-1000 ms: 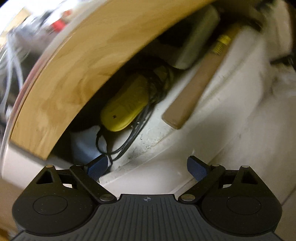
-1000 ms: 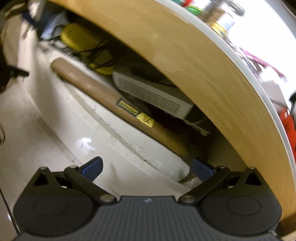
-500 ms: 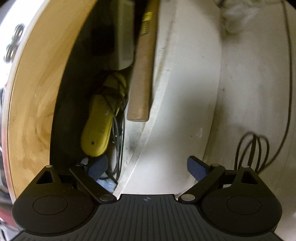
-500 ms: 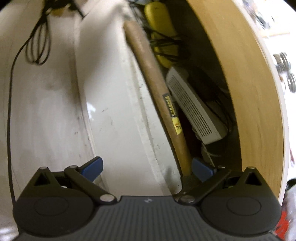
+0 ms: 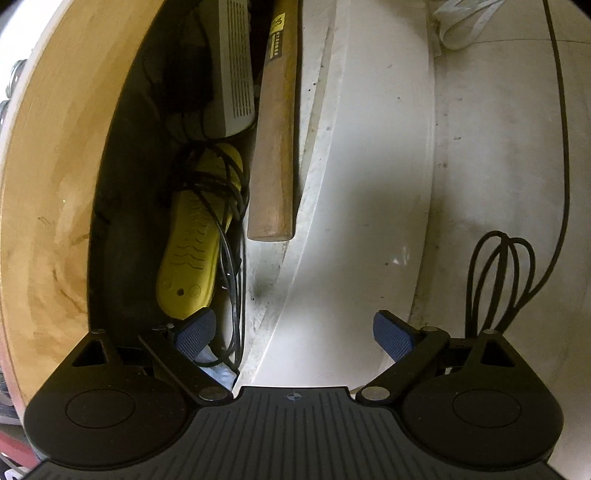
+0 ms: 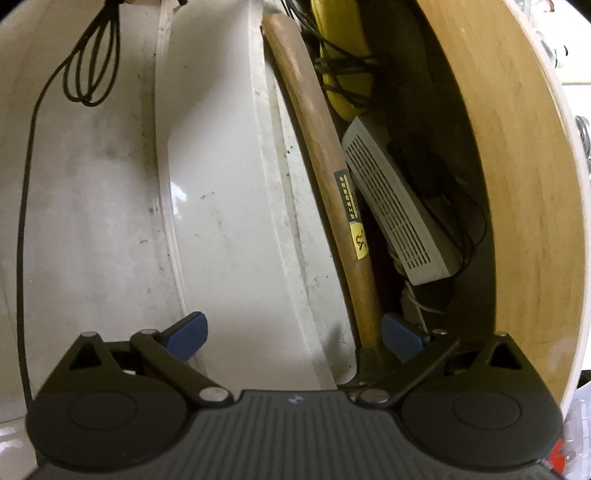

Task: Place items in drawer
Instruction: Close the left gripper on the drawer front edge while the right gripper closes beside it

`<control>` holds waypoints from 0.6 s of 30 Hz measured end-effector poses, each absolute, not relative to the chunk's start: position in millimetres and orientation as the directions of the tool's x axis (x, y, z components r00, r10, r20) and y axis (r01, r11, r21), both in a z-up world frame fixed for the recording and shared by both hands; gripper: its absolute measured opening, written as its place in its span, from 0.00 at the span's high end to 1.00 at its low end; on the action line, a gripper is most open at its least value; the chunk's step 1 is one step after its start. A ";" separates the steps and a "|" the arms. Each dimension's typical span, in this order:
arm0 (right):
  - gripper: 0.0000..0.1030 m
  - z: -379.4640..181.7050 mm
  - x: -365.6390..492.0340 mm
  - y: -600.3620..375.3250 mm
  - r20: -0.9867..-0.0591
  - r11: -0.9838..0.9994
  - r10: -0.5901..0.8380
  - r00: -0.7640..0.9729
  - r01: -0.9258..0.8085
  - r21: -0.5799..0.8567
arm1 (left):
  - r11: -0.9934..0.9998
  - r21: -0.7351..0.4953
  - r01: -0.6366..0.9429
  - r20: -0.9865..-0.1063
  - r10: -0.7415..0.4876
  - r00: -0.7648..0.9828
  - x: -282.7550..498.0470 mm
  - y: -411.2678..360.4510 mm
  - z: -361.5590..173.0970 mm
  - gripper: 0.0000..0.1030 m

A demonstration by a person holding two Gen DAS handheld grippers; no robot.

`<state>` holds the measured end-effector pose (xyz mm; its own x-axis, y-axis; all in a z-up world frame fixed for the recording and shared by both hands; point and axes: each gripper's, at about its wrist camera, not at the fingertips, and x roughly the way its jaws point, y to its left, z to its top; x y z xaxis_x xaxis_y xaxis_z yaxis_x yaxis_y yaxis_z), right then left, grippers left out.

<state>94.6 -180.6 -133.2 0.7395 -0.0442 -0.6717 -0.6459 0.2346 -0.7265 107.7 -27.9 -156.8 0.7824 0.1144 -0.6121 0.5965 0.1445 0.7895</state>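
Observation:
The white drawer front point(image 5: 354, 206) stands slightly open under the wooden tabletop point(image 5: 55, 184). Inside lie a wooden-handled hammer point(image 5: 275, 122), a yellow device wrapped in black cord point(image 5: 195, 240) and a white vented box point(image 5: 232, 62). My left gripper point(image 5: 293, 336) is open and empty, straddling the drawer front's top edge. In the right wrist view the same drawer front point(image 6: 229, 206), hammer point(image 6: 325, 158), yellow device point(image 6: 341, 55) and white box point(image 6: 391, 210) show. My right gripper point(image 6: 293, 338) is open and empty over the drawer front, its right finger beside the hammer.
A black cable with a coiled loop point(image 5: 498, 280) lies on the pale floor to the right of the drawer; it also shows in the right wrist view point(image 6: 88, 59). A white cloth-like bundle point(image 5: 458, 22) lies at the far end. Metal items point(image 5: 14, 70) sit on the tabletop.
Both cameras have swung from a slanted view to looking straight along the drawer front, and both grippers now sit close over its edge. Both stay open.

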 end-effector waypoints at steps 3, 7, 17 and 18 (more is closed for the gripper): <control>0.05 -135.3 99.2 -181.4 -0.669 0.236 -0.052 0.741 -0.642 -0.729 | 0.144 0.787 0.600 -0.616 0.117 0.779 112.0 -27.5 -158.8 0.08; 0.11 -137.5 102.5 -182.5 -0.673 0.239 -0.064 0.737 -0.643 -0.728 | 0.140 0.785 0.603 -0.619 0.122 0.776 115.9 -26.1 -161.9 0.09; 0.62 -139.1 100.8 -185.1 -0.699 0.246 -0.081 0.711 -0.665 -0.705 | 0.169 0.774 0.610 -0.632 0.156 0.759 120.8 -29.1 -160.1 0.57; 0.62 -139.5 99.7 -184.8 -0.697 0.241 -0.082 0.712 -0.665 -0.707 | 0.168 0.774 0.611 -0.633 0.157 0.758 120.6 -29.4 -160.0 0.57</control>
